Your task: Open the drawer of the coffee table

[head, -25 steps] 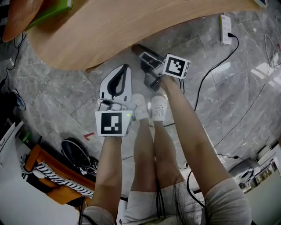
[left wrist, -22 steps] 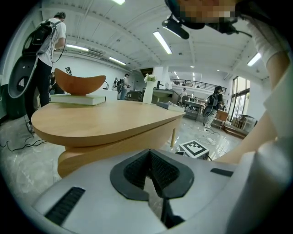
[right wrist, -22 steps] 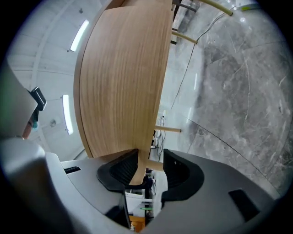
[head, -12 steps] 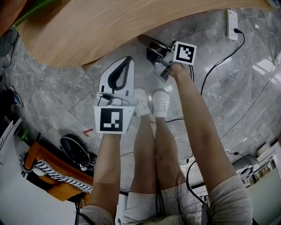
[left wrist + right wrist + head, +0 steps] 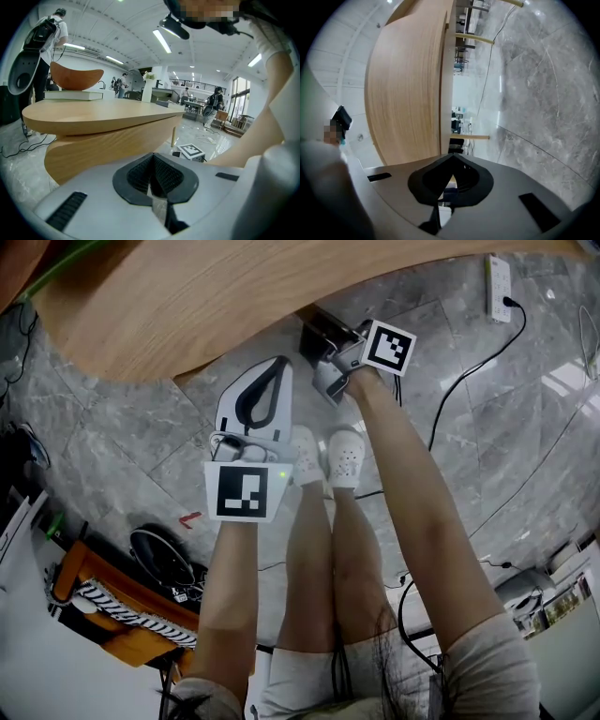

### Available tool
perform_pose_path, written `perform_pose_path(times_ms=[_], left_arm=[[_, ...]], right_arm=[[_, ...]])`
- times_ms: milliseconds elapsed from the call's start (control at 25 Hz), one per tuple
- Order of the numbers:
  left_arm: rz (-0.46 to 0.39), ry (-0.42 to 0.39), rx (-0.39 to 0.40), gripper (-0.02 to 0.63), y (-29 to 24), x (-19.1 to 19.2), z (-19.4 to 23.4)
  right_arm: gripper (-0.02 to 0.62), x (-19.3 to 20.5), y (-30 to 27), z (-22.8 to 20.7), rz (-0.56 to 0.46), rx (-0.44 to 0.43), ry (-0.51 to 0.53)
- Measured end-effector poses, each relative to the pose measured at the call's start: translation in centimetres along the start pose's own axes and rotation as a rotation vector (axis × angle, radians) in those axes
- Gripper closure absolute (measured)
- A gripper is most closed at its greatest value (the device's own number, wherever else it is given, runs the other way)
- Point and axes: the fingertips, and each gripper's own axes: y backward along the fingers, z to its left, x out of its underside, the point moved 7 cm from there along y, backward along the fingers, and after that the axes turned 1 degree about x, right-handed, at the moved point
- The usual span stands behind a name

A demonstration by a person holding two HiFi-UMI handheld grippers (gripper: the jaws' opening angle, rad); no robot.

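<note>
The coffee table [image 5: 234,306] fills the top of the head view with its pale wood top. Its curved wooden front band [image 5: 117,143] sits under the top, and the right gripper view shows that band [image 5: 408,84] turned on its side. My right gripper [image 5: 314,326] reaches level under the table's rim. Its jaws [image 5: 452,159] are shut, tips at the band's lower edge, and nothing shows pinched between them. My left gripper [image 5: 275,367] hangs over the floor in front of the table. It is shut and empty [image 5: 152,161].
The person's legs and white shoes [image 5: 323,460] stand between the grippers. A power strip [image 5: 499,277] and cables lie on the grey floor at right. An orange frame with striped cloth [image 5: 103,606] sits lower left. A wooden bowl [image 5: 75,77] rests on books on the table.
My right gripper has moved up the picture, closer under the table's rim. The left gripper has stayed about where it was.
</note>
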Motion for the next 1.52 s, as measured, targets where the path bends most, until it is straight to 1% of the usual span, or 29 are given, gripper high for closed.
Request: perform_pose_path(times_ms=[80,120,160,200,240,280,320,360,400,520,760,840,960,1040,1160,1280,1520], left_arm=[[0.001,0.004,0.001,0.595,-0.5,0.1,1.0],[0.003,0.003,0.002,0.597,-0.7,0.3,1.3],[0.005,0.001,0.004,0.595,-0.7,0.4,1.3],[0.005,0.000,0.004,0.595,-0.7,0.5,1.3],[0.004,-0.001,0.002,0.595,-0.6,0.5,1.3],[0.001,-0.002,0.001,0.595,-0.6,0.5,1.2],[-0.004,-0.004,0.001,0.595,-0.6,0.5,1.1],[-0.009,-0.008,0.002,0.595,-0.6,0.6,1.0],[-0.014,-0.011,0.005,0.595,-0.7,0.7,0.9],[-0.021,-0.027,0.019,0.595,-1.2,1.5,0.7],[-0.031,-0.082,0.047,0.595,-1.9,3.4,1.4],[-0.042,-0.100,0.050,0.595,-2.1,3.7,1.7],[-0.060,-0.123,0.053,0.595,-2.4,3.9,1.9],[-0.070,-0.131,0.055,0.595,-2.4,3.9,1.9],[-0.081,-0.140,0.055,0.595,-2.2,3.9,1.8],[-0.087,-0.148,0.056,0.595,-2.1,3.9,1.6],[-0.089,-0.140,0.048,0.595,-1.8,3.5,1.3]], right_arm=[[0.577,0.5,-0.2,0.2,-0.002,-0.103,-0.003],[0.575,0.7,-0.1,0.5,0.002,-0.138,0.014],[0.575,0.8,0.0,0.9,0.013,-0.144,0.045],[0.574,0.9,0.0,1.2,0.028,-0.128,0.070],[0.561,1.0,0.1,1.2,0.036,-0.114,0.064],[0.429,1.0,0.1,1.1,0.033,-0.120,0.019],[0.380,1.0,0.1,1.0,0.019,-0.148,-0.042],[0.373,1.0,0.0,1.0,0.003,-0.184,-0.092],[0.368,0.9,-0.2,1.1,-0.010,-0.219,-0.120],[0.368,1.1,-0.7,0.7,-0.029,-0.317,-0.147],[0.370,0.8,-1.7,0.4,-0.009,-0.526,-0.105],[0.370,0.5,-1.9,0.6,-0.002,-0.579,-0.066],[0.370,0.2,-1.9,0.8,0.028,-0.565,0.031],[0.370,0.2,-1.7,0.8,0.046,-0.546,0.062],[0.371,0.2,-1.1,1.0,0.069,-0.541,0.096],[0.371,0.4,-0.5,1.0,0.083,-0.531,0.115],[0.371,0.7,0.4,0.9,0.072,-0.489,0.106]])
